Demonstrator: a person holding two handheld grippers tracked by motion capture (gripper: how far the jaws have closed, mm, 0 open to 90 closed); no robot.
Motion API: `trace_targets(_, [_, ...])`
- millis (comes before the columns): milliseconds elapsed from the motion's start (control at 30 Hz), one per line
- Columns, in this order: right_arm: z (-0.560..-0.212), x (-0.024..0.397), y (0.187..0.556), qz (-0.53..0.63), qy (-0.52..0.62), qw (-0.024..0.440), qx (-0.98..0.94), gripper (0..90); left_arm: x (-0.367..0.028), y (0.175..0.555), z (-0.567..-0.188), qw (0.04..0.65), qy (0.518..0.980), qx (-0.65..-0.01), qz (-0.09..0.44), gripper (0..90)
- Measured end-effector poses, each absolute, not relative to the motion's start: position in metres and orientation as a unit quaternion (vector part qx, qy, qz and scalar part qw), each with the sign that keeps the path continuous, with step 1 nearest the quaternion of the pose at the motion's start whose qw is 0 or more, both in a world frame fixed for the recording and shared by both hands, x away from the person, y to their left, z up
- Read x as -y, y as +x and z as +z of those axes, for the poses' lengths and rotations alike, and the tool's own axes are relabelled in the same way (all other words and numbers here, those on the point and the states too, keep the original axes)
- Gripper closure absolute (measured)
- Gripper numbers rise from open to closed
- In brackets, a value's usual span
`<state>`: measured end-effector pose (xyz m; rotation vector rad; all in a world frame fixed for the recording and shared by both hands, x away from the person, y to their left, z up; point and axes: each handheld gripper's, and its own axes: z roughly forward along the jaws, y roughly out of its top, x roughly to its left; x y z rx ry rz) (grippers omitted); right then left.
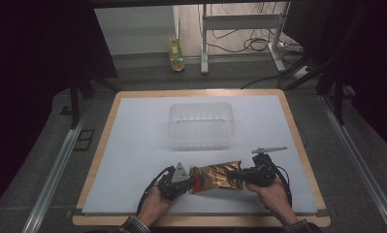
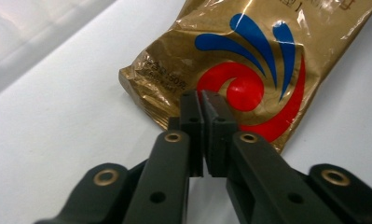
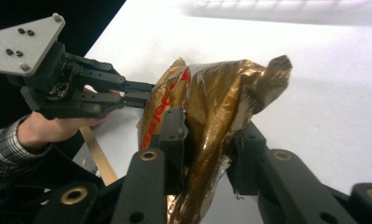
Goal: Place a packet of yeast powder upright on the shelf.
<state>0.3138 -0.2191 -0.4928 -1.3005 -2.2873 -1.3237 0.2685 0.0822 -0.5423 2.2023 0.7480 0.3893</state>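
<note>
High view: both grippers level, left gripper (image 1: 190, 180) and right gripper (image 1: 233, 174) jaws pinching gold bag (image 1: 215, 175) ends.

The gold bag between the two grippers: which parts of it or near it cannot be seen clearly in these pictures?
- Gold bag: its print is too small to read in the high view; in the left gripper view the top edge cuts off its upper part.
- Its seam under the left gripper: the closed fingers cover it.
- Its lower end in the right gripper view: the right gripper hides it.
- Clear plastic container: its contents cannot be told.
</note>
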Motion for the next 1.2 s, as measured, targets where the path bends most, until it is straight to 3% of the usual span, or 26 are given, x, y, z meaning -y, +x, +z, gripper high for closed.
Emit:
trace_targets(100, [-0.49, 0.22, 0.314, -0.45, -0.446, 0.102, 0.767, 74.5, -0.084, 0.269, -0.54, 0.385, 0.858, -0.299, 0.161, 75.8])
trace_targets(467, [-0.478, 0.222, 0.312, -0.462, -0.445, 0.086, 0.763, 77.7, -0.088, 0.257, -0.533, 0.38, 0.858, -0.292, 0.184, 55.9])
trace_targets(733, [-0.467, 0.229, 0.314, -0.468, -0.448, 0.062, 0.759, 78.3, -0.096, 0.251, -0.531, 0.377, 0.857, -0.284, 0.207, 30.4])
trace_targets(1200, [-0.445, 0.232, 0.316, -0.473, -0.441, 0.022, 0.763, 79.3, -0.098, 0.251, -0.529, 0.405, 0.84, -0.3, 0.2, 6.2])
